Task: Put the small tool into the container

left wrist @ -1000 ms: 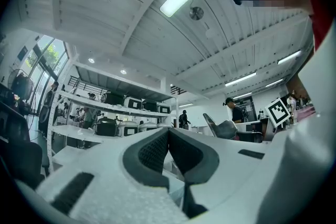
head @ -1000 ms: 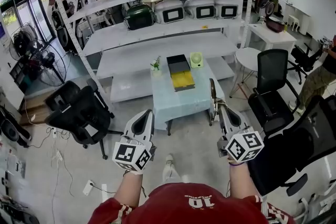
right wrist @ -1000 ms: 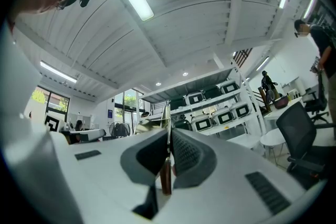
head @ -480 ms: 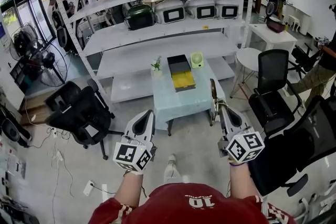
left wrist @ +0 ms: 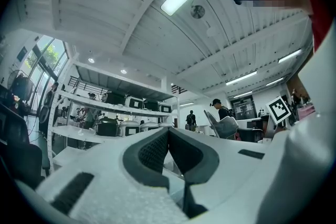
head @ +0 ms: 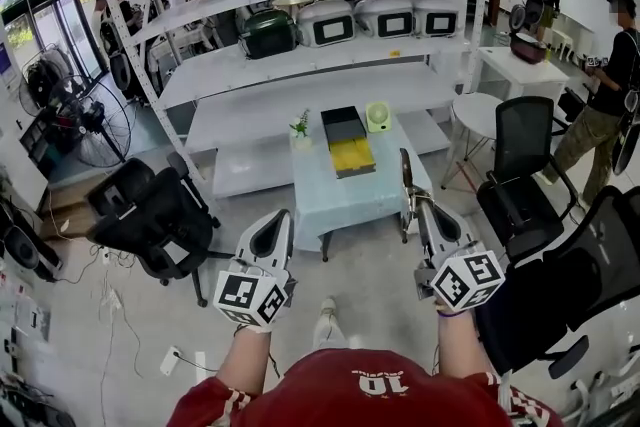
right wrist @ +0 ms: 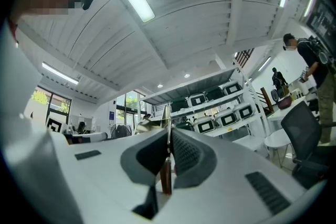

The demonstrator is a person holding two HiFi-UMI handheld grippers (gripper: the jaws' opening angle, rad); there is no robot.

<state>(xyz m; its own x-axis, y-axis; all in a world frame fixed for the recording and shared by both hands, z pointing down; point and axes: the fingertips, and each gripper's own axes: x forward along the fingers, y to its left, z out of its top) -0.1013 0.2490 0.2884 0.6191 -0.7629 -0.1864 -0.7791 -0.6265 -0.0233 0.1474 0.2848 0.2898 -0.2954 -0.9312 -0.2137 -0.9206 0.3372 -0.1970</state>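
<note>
jutting slim brown-handled metal tool (right wrist: 166, 178)

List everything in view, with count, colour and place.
table: one, pale blue, centre, before the shelves.
container: one, black and yellow, on the table.
potted plant: one, green, far edge, left of the container.
pale green object: one, far edge, right of the container.
appliances: eight, five white, three dark green, on shelves.
office chairs: at least three, black, flanking the table.
small tool: one, brown handle, clamped between jaws.
left gripper: one, white, shut, empty.
right gripper: one, white, shut on the small tool.
</note>
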